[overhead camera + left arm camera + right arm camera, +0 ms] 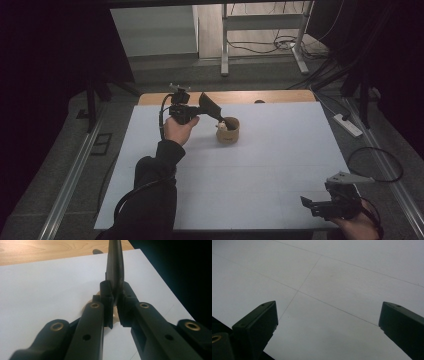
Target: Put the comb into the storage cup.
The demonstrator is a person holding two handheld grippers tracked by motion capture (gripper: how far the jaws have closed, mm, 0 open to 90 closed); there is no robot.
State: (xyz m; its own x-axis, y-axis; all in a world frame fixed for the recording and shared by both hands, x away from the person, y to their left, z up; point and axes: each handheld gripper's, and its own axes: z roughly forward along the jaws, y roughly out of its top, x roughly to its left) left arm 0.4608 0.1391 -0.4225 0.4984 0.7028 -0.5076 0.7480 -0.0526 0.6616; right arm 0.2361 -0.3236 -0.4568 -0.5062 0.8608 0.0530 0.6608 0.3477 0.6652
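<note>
A person's left hand holds my left gripper (199,114) over the back of the white sheet (260,165). It is shut on a dark flat tool (210,105), which looks like a small spatula. That tool (115,267) stands edge-on between the pads in the left gripper view. Its lower end reaches a tan cup (228,132) just right of the gripper, and something pale (221,126) sits in the cup. A bit of the tan cup (115,316) peeks out under the jaws. My right gripper (311,206) rests at the front right corner, open (328,308) over bare sheet.
A strip of wooden tabletop (235,96) runs behind the sheet. On the floor lie a white power strip (347,125) to the right, a looped cable (375,165) and, beyond the table, metal frame legs (225,55). Dark curtains hang on both sides.
</note>
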